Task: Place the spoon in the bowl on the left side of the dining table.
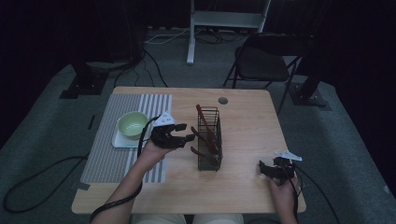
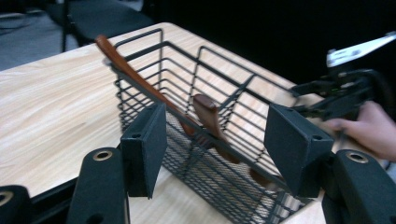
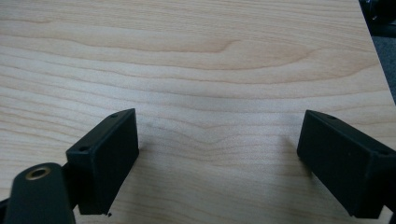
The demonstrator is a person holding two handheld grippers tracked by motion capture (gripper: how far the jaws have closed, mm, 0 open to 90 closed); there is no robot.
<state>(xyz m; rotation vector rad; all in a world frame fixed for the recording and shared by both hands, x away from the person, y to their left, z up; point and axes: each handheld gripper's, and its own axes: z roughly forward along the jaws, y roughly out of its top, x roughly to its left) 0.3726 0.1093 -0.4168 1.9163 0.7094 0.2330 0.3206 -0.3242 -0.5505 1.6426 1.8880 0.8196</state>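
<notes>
Striped mat [image 1: 114, 154]: grey and white, lies on the left part of the wooden table [image 1: 243, 186], reaching its near-left edge.
Green bowl [image 1: 132, 123]: sits on a pale square coaster [image 1: 120, 141] on the striped mat, just left of the left gripper.
Left gripper [image 1: 187, 132]: held in the person's left hand [image 1: 152, 154], between the green bowl and the wire basket, jaws pointing right toward the basket.
Left gripper fingers: its two black pads [image 2: 147, 147] stand part way apart with nothing pinched between them; in the left gripper view the wire basket [image 2: 205, 140] shows through the gap, beyond the pads and apart from them.
Wire basket [image 1: 208, 140]: black, upright, in the middle of the table, its long side running away from the person.
Wooden utensils: one long brown handle [image 1: 205, 123] leans across the basket's far end and sticks out over the rim; a second brown piece [image 2: 212, 123] lies tilted inside, and one end [image 1: 196, 150] pokes out of the basket's left side close to the left gripper's tips.
Right gripper [image 1: 262, 169]: near the table's right front corner, in the right hand [image 1: 282, 191], well apart from the basket.
Right gripper fingers: pads [image 3: 105, 154] spread wide over bare wood, holding nothing.
Folding chair [image 1: 264, 60]: dark, on the floor beyond the table's far right.
</notes>
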